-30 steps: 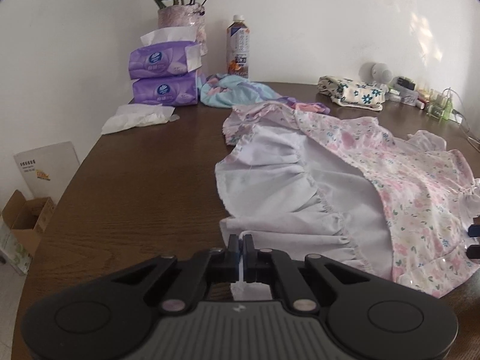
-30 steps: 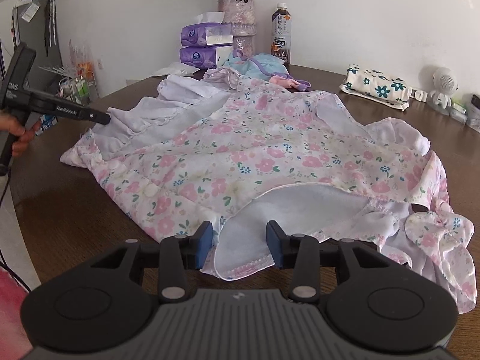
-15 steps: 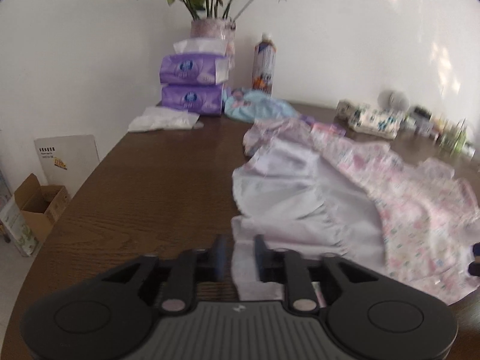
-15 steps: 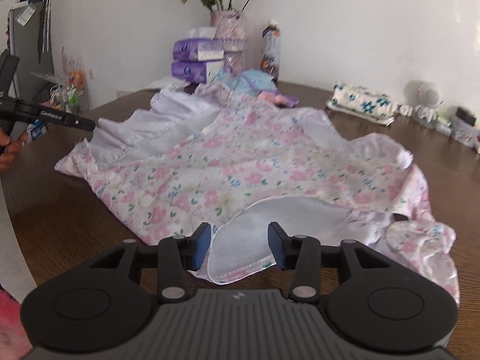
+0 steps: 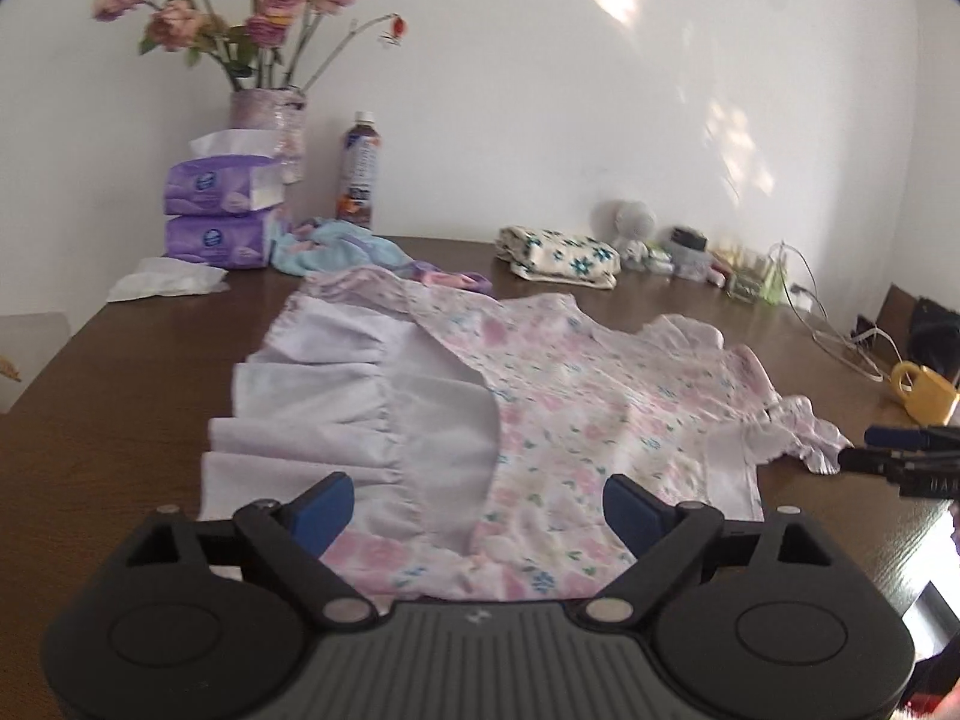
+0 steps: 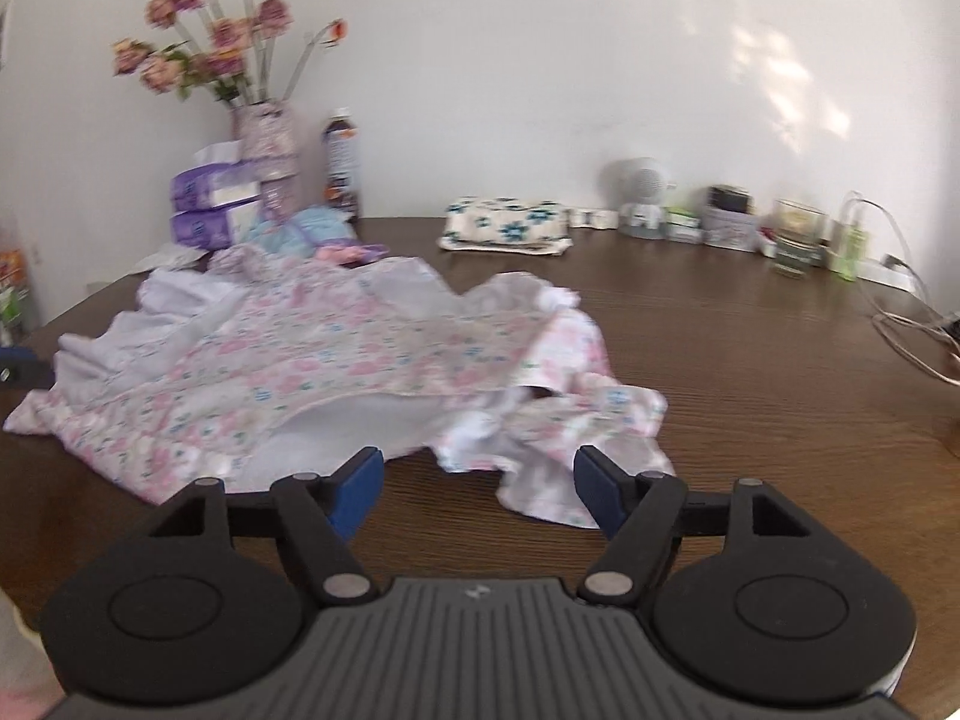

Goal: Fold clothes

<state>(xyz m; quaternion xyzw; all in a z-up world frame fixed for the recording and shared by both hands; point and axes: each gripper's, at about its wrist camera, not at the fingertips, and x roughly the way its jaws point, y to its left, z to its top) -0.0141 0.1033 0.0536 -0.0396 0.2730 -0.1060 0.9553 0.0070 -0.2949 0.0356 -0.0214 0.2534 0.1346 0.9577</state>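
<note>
Brown table [image 5: 150,372] backed by white wall. Dress [image 5: 570,396] spread flat at centre, lining exposed at 9 o'clock. Left gripper [image 5: 474,507] and right gripper [image 6: 477,489] held wide, empty. Risk: single layer pinched, fold skewed.

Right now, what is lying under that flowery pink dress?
The floral dress lies spread on the brown wooden table, its white lining turned up at the hem. Whatever else lies beneath is covered.
</note>
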